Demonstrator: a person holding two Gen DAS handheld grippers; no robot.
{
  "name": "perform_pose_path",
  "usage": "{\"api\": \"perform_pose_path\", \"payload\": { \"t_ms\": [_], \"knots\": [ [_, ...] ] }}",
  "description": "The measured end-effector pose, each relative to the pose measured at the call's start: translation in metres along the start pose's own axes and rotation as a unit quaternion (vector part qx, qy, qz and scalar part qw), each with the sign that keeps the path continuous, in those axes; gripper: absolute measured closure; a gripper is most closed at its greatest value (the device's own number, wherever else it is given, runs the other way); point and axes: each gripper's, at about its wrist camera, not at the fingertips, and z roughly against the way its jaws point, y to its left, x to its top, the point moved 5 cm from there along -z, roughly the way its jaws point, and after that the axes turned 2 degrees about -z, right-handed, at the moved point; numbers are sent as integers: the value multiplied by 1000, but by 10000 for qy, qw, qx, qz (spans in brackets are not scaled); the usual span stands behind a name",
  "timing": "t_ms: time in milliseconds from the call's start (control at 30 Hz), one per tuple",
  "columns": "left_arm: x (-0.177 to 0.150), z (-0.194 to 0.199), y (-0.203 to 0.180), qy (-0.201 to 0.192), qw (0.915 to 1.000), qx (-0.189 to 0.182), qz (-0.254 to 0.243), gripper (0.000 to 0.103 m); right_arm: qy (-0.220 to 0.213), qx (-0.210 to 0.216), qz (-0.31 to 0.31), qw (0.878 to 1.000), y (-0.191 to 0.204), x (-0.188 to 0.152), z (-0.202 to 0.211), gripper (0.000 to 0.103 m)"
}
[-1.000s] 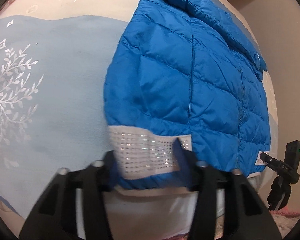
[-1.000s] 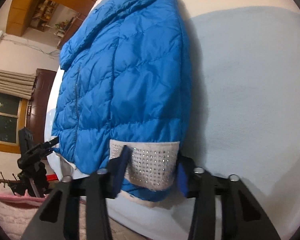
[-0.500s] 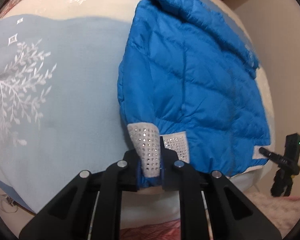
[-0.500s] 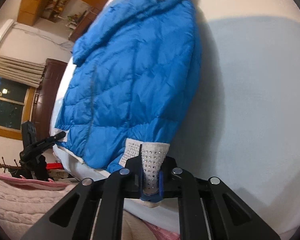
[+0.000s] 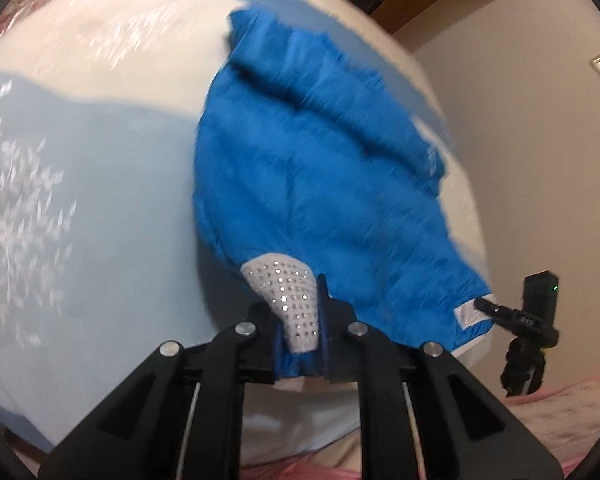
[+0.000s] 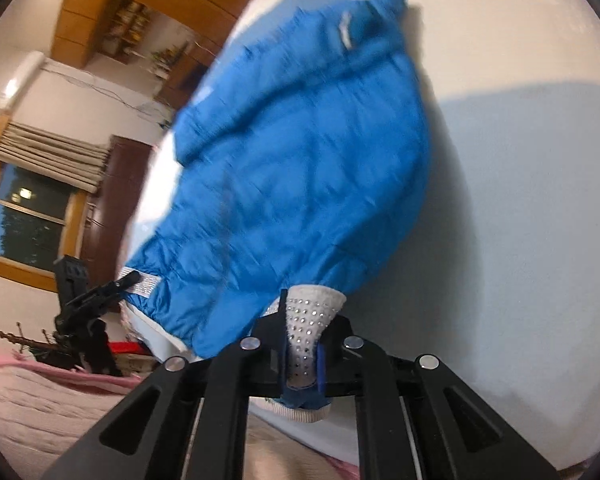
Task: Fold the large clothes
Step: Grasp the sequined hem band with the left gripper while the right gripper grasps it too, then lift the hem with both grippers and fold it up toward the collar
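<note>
Blue puffer jacket (image 5: 320, 184): you've got the left gripper (image 5: 300, 344) and right gripper (image 6: 303, 364) each clamped on a studded hem corner (image 5: 290, 300), so the bottom edge can fold evenly.

No text is showing clearly enough to read in either view. Small pale marks are sitting on the black device (image 5: 528, 320) at the bed's edge, but they are staying illegible.

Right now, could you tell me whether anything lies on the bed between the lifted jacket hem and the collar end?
Nothing visible does: only the blue jacket itself lies between its studded hem band and collar.
</note>
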Motion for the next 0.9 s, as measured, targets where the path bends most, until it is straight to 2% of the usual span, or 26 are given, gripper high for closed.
{"api": "perform_pose_path", "payload": {
  "t_ms": [133, 367, 633, 900],
  "knots": [
    [34, 9, -11, -267, 9994, -197, -30, 92, -233, 339, 19, 9992, 11, 30, 21, 93],
    [102, 4, -35, -642, 9970, -350, -245, 92, -462, 587, 3, 9972, 25, 84, 40, 93],
    [185, -28, -51, -820, 9953, -403, -334, 91, -624, 673, 27, 9958, 32, 157, 44, 93],
    [264, -76, -50, -787, 9960, -343, -227, 91, -590, 753, -176, 9953, 23, 239, 19, 93]
  ]
}}
